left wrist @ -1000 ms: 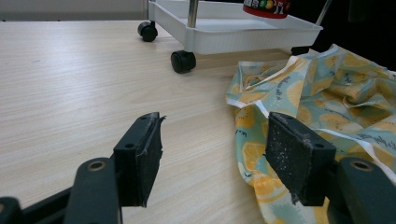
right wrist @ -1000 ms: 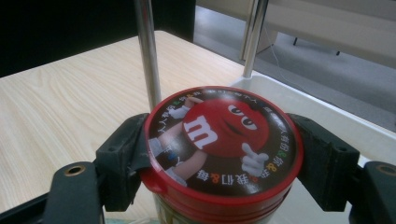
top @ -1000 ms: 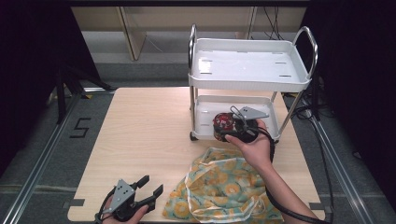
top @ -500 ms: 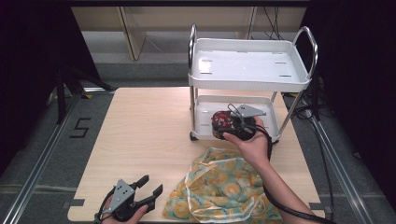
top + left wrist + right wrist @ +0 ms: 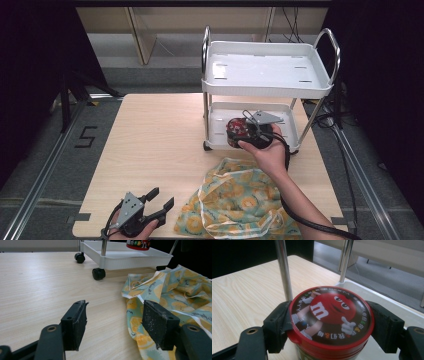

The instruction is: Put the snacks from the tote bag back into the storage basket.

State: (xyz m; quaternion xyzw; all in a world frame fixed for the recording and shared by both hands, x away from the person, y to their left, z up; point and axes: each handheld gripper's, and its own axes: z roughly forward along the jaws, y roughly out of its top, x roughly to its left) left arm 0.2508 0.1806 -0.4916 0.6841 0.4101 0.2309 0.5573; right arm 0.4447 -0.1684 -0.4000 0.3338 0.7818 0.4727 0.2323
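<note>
your left gripper (image 5: 150, 210) rests at the near table (image 5: 150, 145) edge, jaws apart and holding nothing, just beside the cloth (image 5: 235, 200). past the cloth, your right gripper (image 5: 329, 322) is clamped on the red-lidded tin (image 5: 330, 315), which sits over the cart's (image 5: 267, 75) lower tray (image 5: 220, 137), near its front post. whether it touches the tray floor is unclear. you look to be at the placing step: next, likely lower until the tin stands flat, let the jaws spread, then back out clear of the post.
</note>
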